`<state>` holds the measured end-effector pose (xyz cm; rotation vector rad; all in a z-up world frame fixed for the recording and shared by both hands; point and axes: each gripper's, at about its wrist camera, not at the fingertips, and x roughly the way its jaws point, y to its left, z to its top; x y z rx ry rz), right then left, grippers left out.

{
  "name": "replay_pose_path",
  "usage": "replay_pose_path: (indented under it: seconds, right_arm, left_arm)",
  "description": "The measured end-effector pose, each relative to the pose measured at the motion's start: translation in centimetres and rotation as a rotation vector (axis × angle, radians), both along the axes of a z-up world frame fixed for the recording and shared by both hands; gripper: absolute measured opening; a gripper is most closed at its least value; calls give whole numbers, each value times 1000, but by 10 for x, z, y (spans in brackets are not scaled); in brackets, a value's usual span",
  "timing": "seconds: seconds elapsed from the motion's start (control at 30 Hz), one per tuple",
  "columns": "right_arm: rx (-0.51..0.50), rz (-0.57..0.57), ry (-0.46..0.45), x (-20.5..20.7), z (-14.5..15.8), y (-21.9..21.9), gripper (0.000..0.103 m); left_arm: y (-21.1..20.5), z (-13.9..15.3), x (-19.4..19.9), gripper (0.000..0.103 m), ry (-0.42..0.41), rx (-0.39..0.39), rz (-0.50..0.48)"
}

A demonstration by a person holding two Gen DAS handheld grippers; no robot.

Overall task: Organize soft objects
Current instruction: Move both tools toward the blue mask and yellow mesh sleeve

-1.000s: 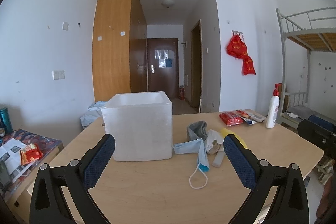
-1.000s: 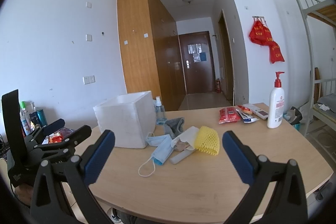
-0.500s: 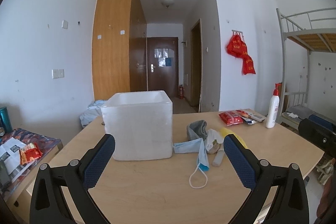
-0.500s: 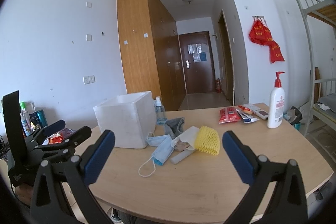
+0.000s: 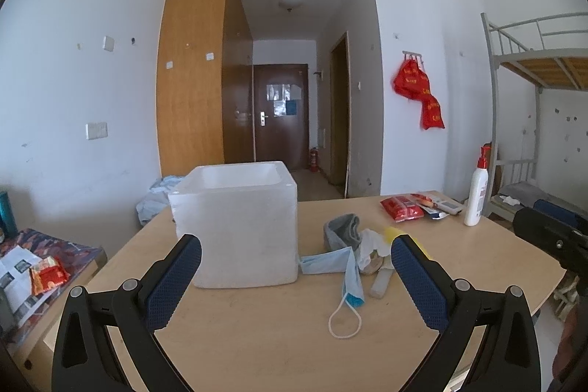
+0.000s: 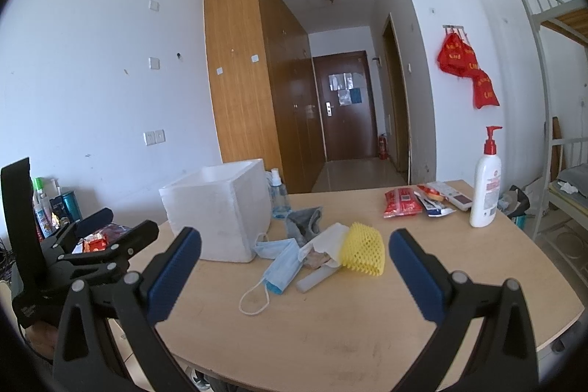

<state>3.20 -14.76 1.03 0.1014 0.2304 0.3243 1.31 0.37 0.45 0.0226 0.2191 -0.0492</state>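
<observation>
Wooden table (image 6: 330, 318), foam box (image 5: 239, 223), blue mask (image 6: 283, 267), both jaws spread wide

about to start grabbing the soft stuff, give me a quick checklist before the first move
1. Left gripper open, holding nothing: ok.
2. Right gripper open, holding nothing: ok.
3. Foam box upright, top open: ok; what is inside it: cannot tell.
4. Mask on top of the pile, loop free on the table: ok.
5. Sock, yellow net apart for a single grab: not ok, they overlap the pile.
6. Lotion bottle away from the pile: ok.
</observation>
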Motion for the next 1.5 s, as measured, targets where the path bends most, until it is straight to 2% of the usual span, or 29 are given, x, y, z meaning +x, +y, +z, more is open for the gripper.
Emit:
replay_pose_path:
  seconds: [0.27, 0.67, 0.93, 1.4, 1.5]
  right_arm:
    - [-9, -8, 26, 18, 3, -3, 103]
    - [-49, -46, 135, 69, -10, -12, 103]
    - [-97, -60, 219, 102, -22, -14, 103]
    - [-170, -52, 395, 160, -50, -19, 103]
    - [-178, -58, 427, 173, -56, -20, 103]
  left_arm:
    - [-10, -5, 23, 103, 57, 15, -36]
    - [-24, -20, 67, 103, 169, 25, -123]
    - [-38, -37, 101, 103, 280, 8, -194]
    - [-45, -67, 170, 103, 492, -34, -189]
    - [-49, -73, 184, 103, 524, -17, -174]
